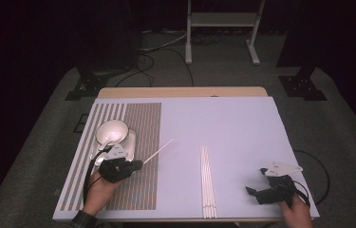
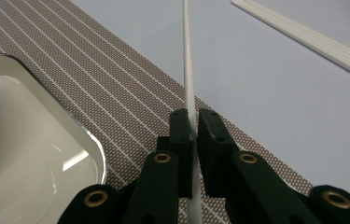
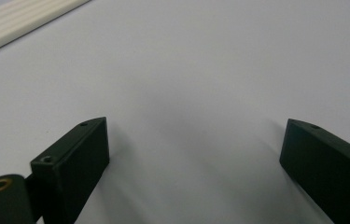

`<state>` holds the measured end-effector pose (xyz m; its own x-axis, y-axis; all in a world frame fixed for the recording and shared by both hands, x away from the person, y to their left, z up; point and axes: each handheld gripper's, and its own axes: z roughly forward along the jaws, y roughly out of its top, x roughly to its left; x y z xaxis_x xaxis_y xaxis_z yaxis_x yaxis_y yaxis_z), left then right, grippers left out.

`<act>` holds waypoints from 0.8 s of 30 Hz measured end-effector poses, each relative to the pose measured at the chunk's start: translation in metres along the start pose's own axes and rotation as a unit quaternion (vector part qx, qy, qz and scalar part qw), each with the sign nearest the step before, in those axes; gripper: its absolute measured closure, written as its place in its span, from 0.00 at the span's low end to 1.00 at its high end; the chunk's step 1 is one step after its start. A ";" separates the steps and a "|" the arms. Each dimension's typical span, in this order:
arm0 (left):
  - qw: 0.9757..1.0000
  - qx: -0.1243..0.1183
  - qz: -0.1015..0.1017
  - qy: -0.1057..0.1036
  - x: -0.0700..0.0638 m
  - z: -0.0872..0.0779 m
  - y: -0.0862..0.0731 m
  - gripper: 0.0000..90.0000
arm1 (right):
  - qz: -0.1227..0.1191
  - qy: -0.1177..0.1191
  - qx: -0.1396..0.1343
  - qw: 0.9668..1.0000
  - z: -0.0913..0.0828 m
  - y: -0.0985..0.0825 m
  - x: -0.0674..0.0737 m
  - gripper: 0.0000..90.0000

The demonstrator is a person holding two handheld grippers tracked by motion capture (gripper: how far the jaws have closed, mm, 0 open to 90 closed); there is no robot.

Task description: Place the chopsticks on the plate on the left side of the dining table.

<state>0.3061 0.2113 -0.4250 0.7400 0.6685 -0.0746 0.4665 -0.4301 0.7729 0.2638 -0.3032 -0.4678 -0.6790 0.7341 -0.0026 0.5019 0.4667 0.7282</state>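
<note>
Sitting at the left of the table (image 1: 242, 118), a striped mat (image 1: 137, 123) carries a tray (image 2: 46, 154) with a bowl (image 1: 111, 131) on it. Just beside the tray, the left gripper (image 1: 137, 164) has its jaws clamped on a thin white stick (image 2: 187, 70), which slants off the mat's edge over the pale tabletop. Farther right, well apart, a bundle of sticks (image 1: 207, 180) lies flat. At the right edge, the right gripper (image 1: 251, 192) rests low over bare tabletop, jaws wide and holding nothing.
</note>
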 end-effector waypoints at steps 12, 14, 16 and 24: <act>1.000 -0.001 -0.008 0.008 0.009 -0.004 -0.001 0.94 | 0.000 0.000 0.000 1.000 0.000 0.000 0.000 0.07; 1.000 0.000 -0.010 0.010 0.010 -0.005 -0.001 0.94 | 0.000 0.000 0.000 1.000 0.000 0.000 0.000 0.07; 1.000 0.001 -0.012 0.012 0.012 -0.005 -0.001 0.94 | 0.000 0.000 0.000 1.000 0.000 0.000 0.000 0.07; 1.000 0.000 -0.021 0.019 0.020 -0.010 -0.002 0.94 | 0.000 0.000 0.000 1.000 0.000 0.000 0.000 0.08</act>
<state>0.3153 0.2316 -0.4220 0.7011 0.7082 -0.0831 0.4961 -0.4007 0.7703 0.2639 -0.3032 -0.4678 -0.6793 0.7339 -0.0028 0.5015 0.4670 0.7283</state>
